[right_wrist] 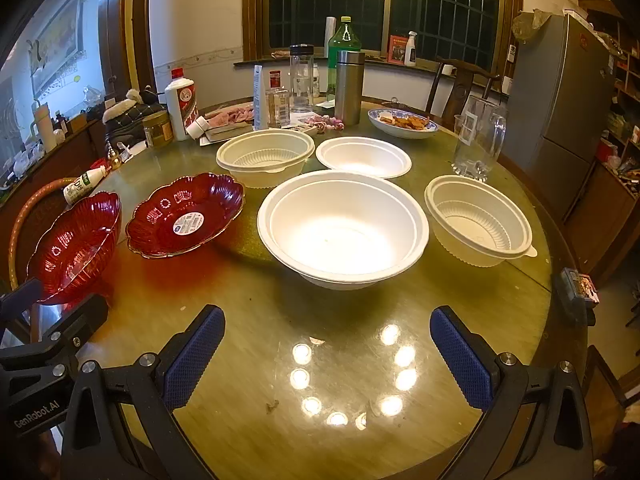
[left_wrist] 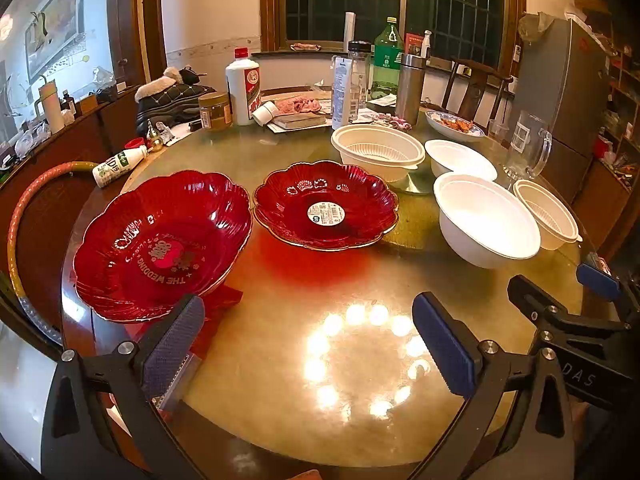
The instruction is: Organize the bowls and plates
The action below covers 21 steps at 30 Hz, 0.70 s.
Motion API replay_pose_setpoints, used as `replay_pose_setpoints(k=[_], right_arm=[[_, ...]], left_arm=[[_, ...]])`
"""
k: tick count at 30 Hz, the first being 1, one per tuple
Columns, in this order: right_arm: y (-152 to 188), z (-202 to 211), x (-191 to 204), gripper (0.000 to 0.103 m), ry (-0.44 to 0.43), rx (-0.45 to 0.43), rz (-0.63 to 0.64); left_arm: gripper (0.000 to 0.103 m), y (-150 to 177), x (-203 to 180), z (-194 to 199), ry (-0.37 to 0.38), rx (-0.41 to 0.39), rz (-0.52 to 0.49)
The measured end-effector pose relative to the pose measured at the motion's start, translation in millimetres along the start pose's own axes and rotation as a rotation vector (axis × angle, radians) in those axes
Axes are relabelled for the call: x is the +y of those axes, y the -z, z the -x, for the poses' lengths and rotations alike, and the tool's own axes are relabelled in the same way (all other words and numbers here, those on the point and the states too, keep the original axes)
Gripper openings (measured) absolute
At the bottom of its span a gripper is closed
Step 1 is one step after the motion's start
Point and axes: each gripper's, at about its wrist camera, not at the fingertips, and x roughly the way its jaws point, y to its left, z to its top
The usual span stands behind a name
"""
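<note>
Two red scalloped plates lie on the round table: the near one [left_wrist: 160, 244] [right_wrist: 76, 246] at left, the other with a round sticker [left_wrist: 326, 204] [right_wrist: 186, 214] beside it. Several white bowls stand to the right: a large smooth one [left_wrist: 486, 220] [right_wrist: 344, 228], a smaller smooth one [left_wrist: 460, 158] [right_wrist: 364, 156], a ribbed one behind [left_wrist: 378, 150] [right_wrist: 266, 156] and a ribbed one at right [left_wrist: 548, 212] [right_wrist: 480, 220]. My left gripper [left_wrist: 308, 340] is open and empty near the first red plate. My right gripper [right_wrist: 326, 354] is open and empty before the large bowl.
Bottles, a steel flask [right_wrist: 349, 86], a jar and a book crowd the table's [right_wrist: 280, 320] far side. A blue-rimmed dish of food [right_wrist: 402, 123] and a glass pitcher [right_wrist: 478, 138] stand at the back right. A small bottle [left_wrist: 118, 164] lies at left. A fridge [right_wrist: 560, 92] stands at right.
</note>
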Motion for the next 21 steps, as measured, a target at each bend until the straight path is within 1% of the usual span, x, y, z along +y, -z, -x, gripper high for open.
replay_pose_setpoints(k=[21], right_arm=[[-0.6, -3.4, 3.1, 0.103, 0.006, 0.011, 0.004]], left_arm=[[0.103, -0.3, 2.7, 0.5, 0.002, -0.002, 0.005]])
